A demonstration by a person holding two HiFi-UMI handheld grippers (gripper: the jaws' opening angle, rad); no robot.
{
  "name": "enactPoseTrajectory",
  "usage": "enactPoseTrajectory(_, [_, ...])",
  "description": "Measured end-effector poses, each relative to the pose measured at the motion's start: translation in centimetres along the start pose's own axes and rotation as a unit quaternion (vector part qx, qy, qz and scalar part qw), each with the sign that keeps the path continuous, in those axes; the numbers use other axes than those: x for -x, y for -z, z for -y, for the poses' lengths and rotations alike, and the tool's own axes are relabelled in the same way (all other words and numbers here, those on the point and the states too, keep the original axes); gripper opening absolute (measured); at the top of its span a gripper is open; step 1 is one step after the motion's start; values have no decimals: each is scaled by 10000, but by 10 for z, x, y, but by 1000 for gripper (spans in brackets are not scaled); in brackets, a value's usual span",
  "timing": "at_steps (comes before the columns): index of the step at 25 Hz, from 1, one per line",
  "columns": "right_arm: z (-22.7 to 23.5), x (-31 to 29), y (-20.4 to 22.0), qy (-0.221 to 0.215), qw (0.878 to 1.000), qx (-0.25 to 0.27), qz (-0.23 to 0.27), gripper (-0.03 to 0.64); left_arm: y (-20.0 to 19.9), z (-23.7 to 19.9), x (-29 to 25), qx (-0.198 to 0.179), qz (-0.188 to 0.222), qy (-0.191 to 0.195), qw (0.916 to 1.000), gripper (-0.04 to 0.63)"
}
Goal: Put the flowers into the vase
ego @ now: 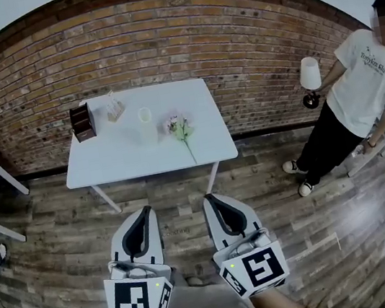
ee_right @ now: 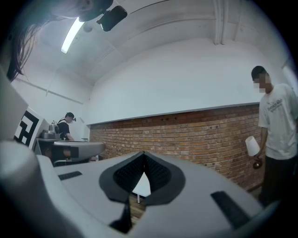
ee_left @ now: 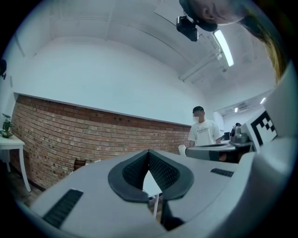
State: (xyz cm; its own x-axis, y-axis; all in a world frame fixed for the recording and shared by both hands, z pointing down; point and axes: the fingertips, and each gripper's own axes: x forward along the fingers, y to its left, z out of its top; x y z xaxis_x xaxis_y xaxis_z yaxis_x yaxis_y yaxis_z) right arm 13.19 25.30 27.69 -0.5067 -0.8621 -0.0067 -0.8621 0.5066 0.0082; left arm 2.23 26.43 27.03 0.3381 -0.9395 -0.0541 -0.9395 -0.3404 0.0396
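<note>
Left gripper (ego: 146, 210) and right gripper (ego: 209, 198) sit low in the frame, jaws pressed together on nothing. Flowers (ego: 181, 128) lie upper centre on the surface (ego: 120, 158), just right of the vase (ego: 146, 124). They look light, limp and crushable, so a gentle pinch on the thin green stem below the blooms seems best.

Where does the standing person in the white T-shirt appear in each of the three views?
Head view: the person stands at the right edge, right of the white table.
Left gripper view: the person, small, right of centre.
Right gripper view: the person at the right edge, beside a white lamp.
Shared landmark: the brick wall, in all three views.
</note>
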Motion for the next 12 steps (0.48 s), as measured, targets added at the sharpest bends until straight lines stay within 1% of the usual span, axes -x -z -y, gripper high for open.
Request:
enactPoseTrajectory(6, [0,-11,1,-79,10000,23,-7,6,2,-9,-5,44,14,-86,10000,9])
enactPoseTrajectory(12, [7,-35,2,-87,9999,59,-36,6,2,-23,-25,71,72,-80,9999,9])
